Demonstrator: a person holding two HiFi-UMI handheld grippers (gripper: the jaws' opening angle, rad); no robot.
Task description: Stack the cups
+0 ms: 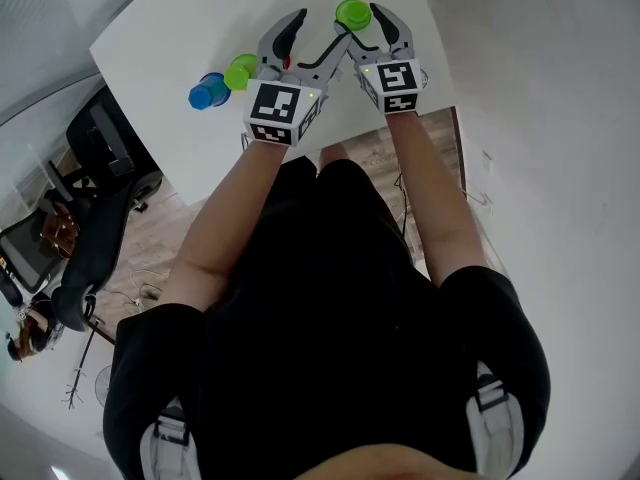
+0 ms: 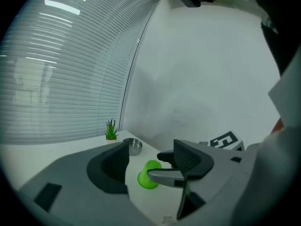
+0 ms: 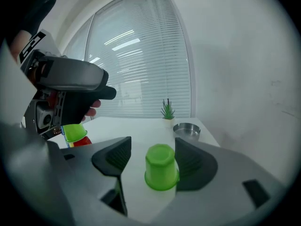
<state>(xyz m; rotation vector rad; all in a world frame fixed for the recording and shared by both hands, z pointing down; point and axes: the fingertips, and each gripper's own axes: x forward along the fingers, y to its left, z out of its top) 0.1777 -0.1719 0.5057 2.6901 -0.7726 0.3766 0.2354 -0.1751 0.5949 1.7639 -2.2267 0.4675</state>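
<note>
Right gripper (image 3: 152,150): jaws apart; inverted green cup (image 3: 161,171) stands between them on the white table (image 1: 180,38), unclamped. Left gripper (image 2: 149,150): jaws wide apart; nothing held.

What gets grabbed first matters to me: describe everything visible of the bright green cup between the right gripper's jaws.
The bright green plastic-looking cup stands upside down on the white table, closed base up, wider rim down. It looks glossy and intact. It sits between the right gripper's open jaws, closer to one of them; whether that one touches it is unclear.

Black tee (image 1: 340,298), grey hand-held grippers (image 1: 318,33) (image 1: 358,20) w/ marker cubes (image 1: 283,111)
</note>
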